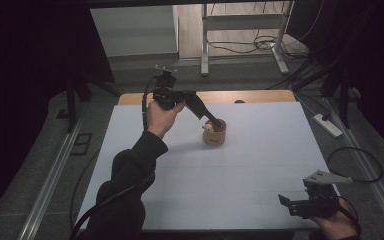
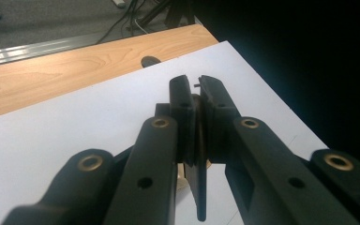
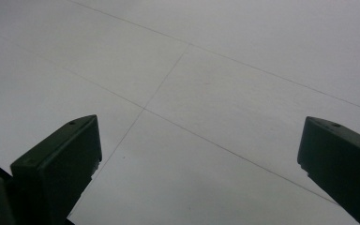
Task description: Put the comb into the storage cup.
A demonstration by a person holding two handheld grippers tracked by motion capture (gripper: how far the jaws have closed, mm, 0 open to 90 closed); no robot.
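Observation:
A small round wooden pot (image 1: 216, 135) stands on the white table sheet (image 1: 230, 175) a little behind its middle, with a small white item (image 1: 208, 128) at its rim. My left gripper (image 1: 211, 120) slants down from the left to the pot's mouth. In the left gripper view, the left gripper (image 2: 197, 86) is shut on a thin dark flat piece (image 2: 198, 197) that hangs edge-on between the jaws. Whether the piece touches the pot is hidden. My right gripper (image 1: 285, 201) rests low at the front right corner. In the right gripper view, the right gripper (image 3: 197, 154) stands wide open over bare sheet.
A strip of bare wooden tabletop (image 1: 240, 96) shows behind the white sheet, with a dark round hole (image 2: 151, 61) in it. A power strip (image 1: 328, 125) and cables lie on the floor at the right. A metal frame (image 1: 205, 45) stands beyond the table.

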